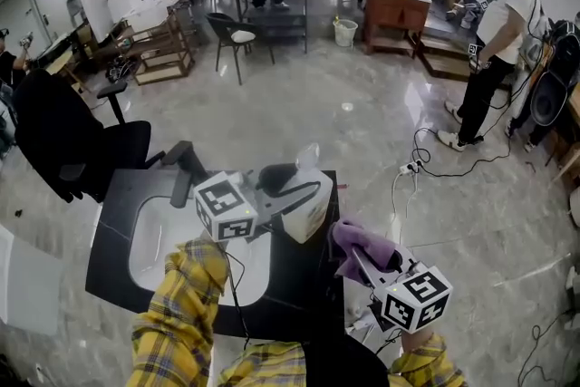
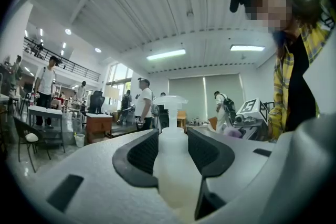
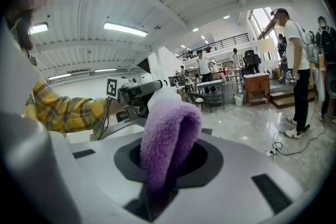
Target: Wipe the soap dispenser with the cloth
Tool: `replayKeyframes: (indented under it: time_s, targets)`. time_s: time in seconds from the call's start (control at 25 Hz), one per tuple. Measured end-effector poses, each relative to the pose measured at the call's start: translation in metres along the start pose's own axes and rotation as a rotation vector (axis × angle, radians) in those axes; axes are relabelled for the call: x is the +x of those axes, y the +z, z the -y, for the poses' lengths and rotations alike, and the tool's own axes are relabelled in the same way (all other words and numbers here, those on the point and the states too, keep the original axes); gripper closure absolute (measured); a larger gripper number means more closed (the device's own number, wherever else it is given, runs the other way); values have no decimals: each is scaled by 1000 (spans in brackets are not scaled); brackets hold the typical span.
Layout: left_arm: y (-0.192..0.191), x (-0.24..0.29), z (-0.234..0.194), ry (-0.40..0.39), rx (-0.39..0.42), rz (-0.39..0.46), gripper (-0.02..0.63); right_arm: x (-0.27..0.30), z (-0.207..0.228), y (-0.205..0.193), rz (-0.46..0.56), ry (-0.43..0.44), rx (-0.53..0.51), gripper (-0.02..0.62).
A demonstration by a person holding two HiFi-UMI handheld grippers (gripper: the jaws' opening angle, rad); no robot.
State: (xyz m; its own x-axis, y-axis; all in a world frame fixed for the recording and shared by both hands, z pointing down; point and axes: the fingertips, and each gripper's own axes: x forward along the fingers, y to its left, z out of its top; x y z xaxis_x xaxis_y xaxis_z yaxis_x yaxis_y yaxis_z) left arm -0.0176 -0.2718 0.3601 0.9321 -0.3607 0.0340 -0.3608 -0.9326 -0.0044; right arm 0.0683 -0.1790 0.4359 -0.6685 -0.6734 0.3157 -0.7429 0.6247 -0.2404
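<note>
Near sink, left hand-held gripper grips soap dispenser lengthwise, apparently pump-outward; right, cloth.

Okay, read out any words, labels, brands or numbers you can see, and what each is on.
No text can be read in any view.
The soap dispenser: plain, no label showing.
The cloth: no tag showing.
The left marker cube and the right marker cube: black-and-white square patterns only, no letters or numbers.
</note>
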Motion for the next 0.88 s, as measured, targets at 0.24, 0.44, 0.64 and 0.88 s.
replayKeyframes:
  time_s: [0.24, 0.44, 0.64, 0.88]
  targets:
    - [5, 1, 2, -58, -7, 24, 440, -5, 1, -1, -10, -6, 5, 521]
    - [3, -2, 3, -121, -9, 22, 440, -2, -1, -3, -12, -15, 6, 520]
    - [2, -1, 4, -190, -13, 1, 440, 1, -1, -5, -21, -16, 7, 520]
    - [2, -1, 2, -234, -26, 13, 440, 6, -1, -10, -37, -22, 11, 520]
